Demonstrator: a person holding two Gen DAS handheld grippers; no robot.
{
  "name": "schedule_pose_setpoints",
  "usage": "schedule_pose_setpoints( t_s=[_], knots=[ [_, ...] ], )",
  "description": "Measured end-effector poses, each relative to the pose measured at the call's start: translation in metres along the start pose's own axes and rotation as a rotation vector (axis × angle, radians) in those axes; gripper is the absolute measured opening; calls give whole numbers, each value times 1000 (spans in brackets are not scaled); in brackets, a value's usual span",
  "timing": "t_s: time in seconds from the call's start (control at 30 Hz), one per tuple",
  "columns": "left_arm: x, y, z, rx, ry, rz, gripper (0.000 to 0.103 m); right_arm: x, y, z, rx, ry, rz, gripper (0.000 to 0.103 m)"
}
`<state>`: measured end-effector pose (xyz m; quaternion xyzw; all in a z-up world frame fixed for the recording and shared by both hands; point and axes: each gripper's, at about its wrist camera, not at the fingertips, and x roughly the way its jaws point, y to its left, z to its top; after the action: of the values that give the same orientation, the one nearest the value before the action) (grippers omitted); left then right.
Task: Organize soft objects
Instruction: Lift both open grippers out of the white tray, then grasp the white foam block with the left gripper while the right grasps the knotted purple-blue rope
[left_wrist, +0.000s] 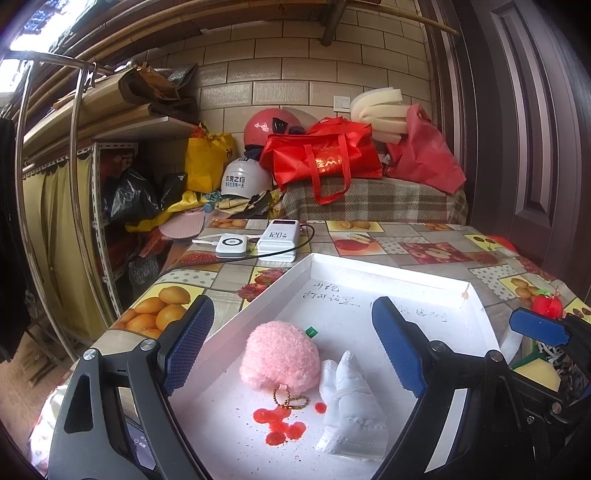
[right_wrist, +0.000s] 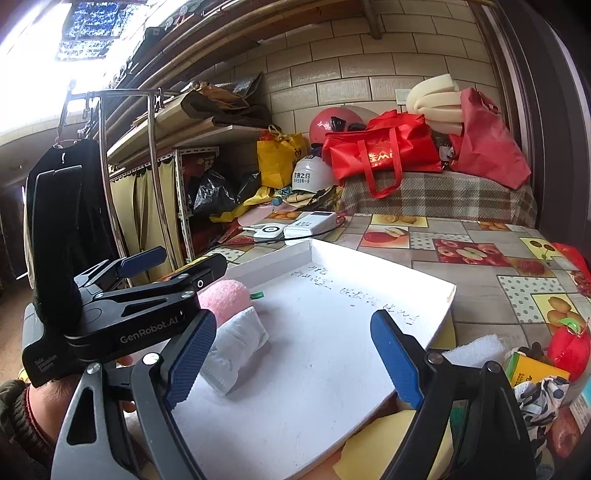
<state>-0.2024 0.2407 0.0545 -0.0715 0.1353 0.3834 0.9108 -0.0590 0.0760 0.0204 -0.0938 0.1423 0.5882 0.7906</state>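
Observation:
A shallow white foam tray lies on the fruit-print table. Inside it rest a pink plush keychain with a gold chain and a folded white cloth, touching each other, beside red stains. My left gripper stands open over the tray's near end, and the plush and cloth lie between and below its blue pads without contact. In the right wrist view my right gripper is open above the tray, empty, with the white cloth and pink plush to its left beside the left gripper's body.
A red plush apple, a yellow sponge, a white foam strip and a patterned cloth lie right of the tray. Two white power banks with cables sit behind it. Bags and helmets crowd the back. A hand holds the left gripper.

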Motion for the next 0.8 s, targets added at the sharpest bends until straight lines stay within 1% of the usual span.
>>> schedule_pose_setpoints(
  t_s=[0.13,0.27,0.33,0.4,0.43,0.57,0.67,0.7,0.77,0.8],
  knots=[
    [-4,0,-1,4,-17,-1,88,-8,0,-4,-9,11,17,86],
    [-8,-2,-4,13,-22,-17,88,-26,-6,-9,-15,16,23,86],
    [-13,-4,-5,14,-24,-42,88,-36,-17,-10,-2,19,8,86],
    [-20,-7,-8,14,-22,-88,88,-50,-37,-11,33,5,-35,86],
    [-24,-9,-9,16,-24,-116,88,-57,-48,-12,56,5,-56,86],
    [-45,-28,-12,59,-39,-268,88,-89,-100,-19,149,3,-173,86],
    [-67,-56,-16,117,-31,-413,88,-119,-137,-26,215,-16,-248,86],
    [-75,-66,-16,146,-36,-467,88,-126,-146,-28,225,-10,-264,86],
    [-93,-89,-18,214,-64,-534,88,-136,-162,-32,235,11,-277,86],
    [-97,-97,-20,225,-43,-595,88,-141,-168,-33,238,21,-280,86]
  ],
)
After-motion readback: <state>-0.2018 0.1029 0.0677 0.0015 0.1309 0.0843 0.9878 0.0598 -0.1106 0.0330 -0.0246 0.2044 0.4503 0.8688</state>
